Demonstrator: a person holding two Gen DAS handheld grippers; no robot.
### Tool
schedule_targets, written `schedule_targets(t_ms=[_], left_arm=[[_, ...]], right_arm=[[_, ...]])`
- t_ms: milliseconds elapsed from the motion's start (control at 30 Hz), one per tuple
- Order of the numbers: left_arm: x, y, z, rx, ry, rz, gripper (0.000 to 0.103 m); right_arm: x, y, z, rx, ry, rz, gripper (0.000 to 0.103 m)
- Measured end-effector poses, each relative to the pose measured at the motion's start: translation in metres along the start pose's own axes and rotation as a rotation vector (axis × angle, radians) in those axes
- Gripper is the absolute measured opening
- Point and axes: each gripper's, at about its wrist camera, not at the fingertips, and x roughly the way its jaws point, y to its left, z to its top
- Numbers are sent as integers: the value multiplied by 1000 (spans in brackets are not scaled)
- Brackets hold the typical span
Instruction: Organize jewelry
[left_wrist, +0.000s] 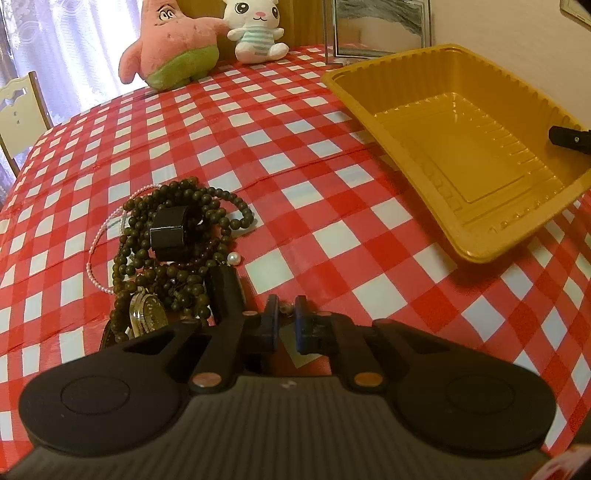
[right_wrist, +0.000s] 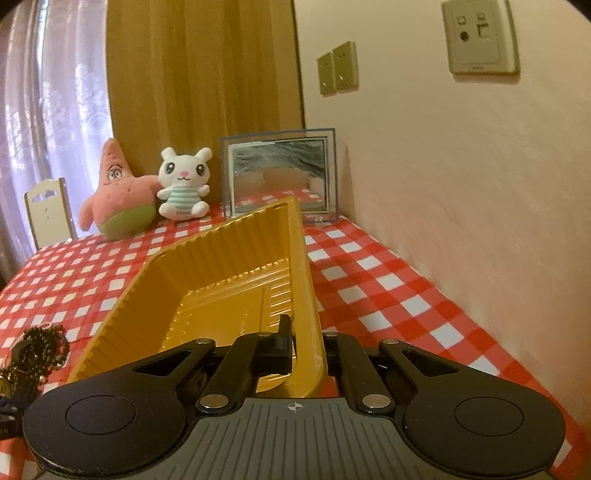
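A pile of jewelry lies on the checked tablecloth: dark wooden bead strands, a pink bead string, a white pearl, a gold watch and black clasps. My left gripper sits just right of the pile, jaws nearly shut with a small metal piece between them. An empty yellow plastic tray stands to the right, tilted. My right gripper is shut on the tray's right wall; its finger shows in the left wrist view. The pile shows at the left edge of the right wrist view.
A pink starfish plush, a white bunny plush and a framed mirror stand at the table's back edge. A wall runs along the right side. A white chair stands at the left.
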Motion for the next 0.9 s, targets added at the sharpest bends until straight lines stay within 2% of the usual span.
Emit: schedule_targets(t_ms=[267, 500, 600, 900], left_arm=[[-15, -3, 6, -45, -23, -15, 7], [-43, -13, 32, -49, -131, -73, 7], [-44, -25, 44, -33, -153, -117, 7], [-15, -61, 59, 25, -120, -199, 7]], right_arm=[[3, 3, 3, -30, -5, 19, 5], [8, 11, 6, -65, -7, 45, 5], [9, 13, 7, -80, -8, 52, 4], [10, 12, 7, -86, -6, 60, 4]])
